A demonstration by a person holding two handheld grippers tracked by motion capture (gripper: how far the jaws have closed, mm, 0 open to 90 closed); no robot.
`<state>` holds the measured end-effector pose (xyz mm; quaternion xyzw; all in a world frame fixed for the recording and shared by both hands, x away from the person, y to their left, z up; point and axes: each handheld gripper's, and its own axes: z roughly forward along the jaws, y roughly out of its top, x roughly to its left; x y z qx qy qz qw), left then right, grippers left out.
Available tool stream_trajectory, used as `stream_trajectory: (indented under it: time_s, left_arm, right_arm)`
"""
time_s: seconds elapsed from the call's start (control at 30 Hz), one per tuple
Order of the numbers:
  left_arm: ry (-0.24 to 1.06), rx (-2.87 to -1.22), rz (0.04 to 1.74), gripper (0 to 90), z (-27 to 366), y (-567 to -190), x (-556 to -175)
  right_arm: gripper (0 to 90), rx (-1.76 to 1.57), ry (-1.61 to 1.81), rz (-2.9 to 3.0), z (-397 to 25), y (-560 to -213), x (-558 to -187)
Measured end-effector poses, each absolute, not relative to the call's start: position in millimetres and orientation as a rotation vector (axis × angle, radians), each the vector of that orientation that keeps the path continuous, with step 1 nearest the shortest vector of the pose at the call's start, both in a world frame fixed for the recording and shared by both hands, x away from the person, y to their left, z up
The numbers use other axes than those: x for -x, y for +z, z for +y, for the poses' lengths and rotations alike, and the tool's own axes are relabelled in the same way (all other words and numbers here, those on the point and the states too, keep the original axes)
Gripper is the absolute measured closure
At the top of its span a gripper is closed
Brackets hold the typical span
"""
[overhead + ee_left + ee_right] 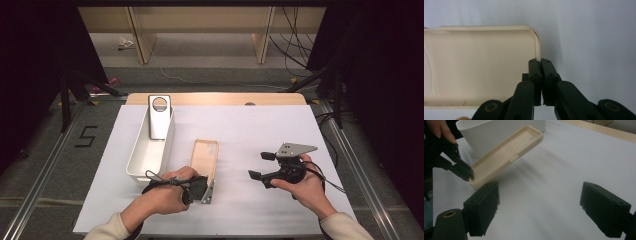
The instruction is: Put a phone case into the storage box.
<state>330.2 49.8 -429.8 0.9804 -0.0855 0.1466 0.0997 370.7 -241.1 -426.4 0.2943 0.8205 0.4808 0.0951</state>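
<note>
Left gripper closed on the near edge of a cream phone case, fingers pinching its rim at one corner. Case lifted at a tilt above the white counter, far end raised, just beside the white bin. Grey phone stand upright inside the bin's far end. Right gripper held well apart from the case, over bare counter, fingers spread wide and empty.
</note>
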Motion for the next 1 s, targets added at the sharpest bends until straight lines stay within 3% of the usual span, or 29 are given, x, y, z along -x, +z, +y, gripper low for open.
stream_trajectory:
  time_s: [1.0]
  left_arm:
    - [0.453, -2.866, -0.365, 87.1, 24.5, -424.9, -323.2]
  right_arm:
    - [20.6, -0.94, 1.457, 2.451, -191.7, -432.9, -414.5]
